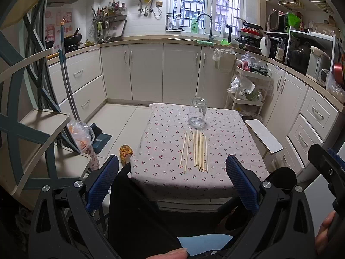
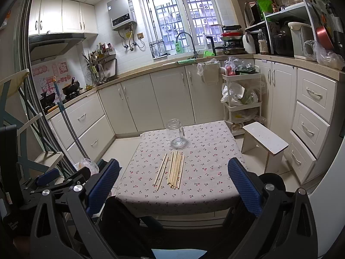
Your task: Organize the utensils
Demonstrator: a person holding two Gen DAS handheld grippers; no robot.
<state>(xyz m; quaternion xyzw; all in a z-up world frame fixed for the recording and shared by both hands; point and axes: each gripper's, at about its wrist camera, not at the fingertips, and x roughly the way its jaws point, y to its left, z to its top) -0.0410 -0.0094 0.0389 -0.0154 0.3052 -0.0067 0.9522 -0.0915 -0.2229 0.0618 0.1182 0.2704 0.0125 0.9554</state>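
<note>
While both jaws gape, chopsticks (image 1: 195, 151) overlap, count unclear; jar (image 1: 197, 113) behind.

Soft daylight pours in through the barred window (image 1: 207, 2), even and a little cool. Both views bow hard at the edges, corners black. The table (image 2: 211, 185) throws dim shadow beneath; the centre is crisp, with a faint glint on the glass jar (image 2: 176, 135).

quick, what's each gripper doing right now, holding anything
Left gripper: open, holding nothing, short of the chopsticks.
Right gripper: open, holding nothing, also short of the chopsticks.
</note>
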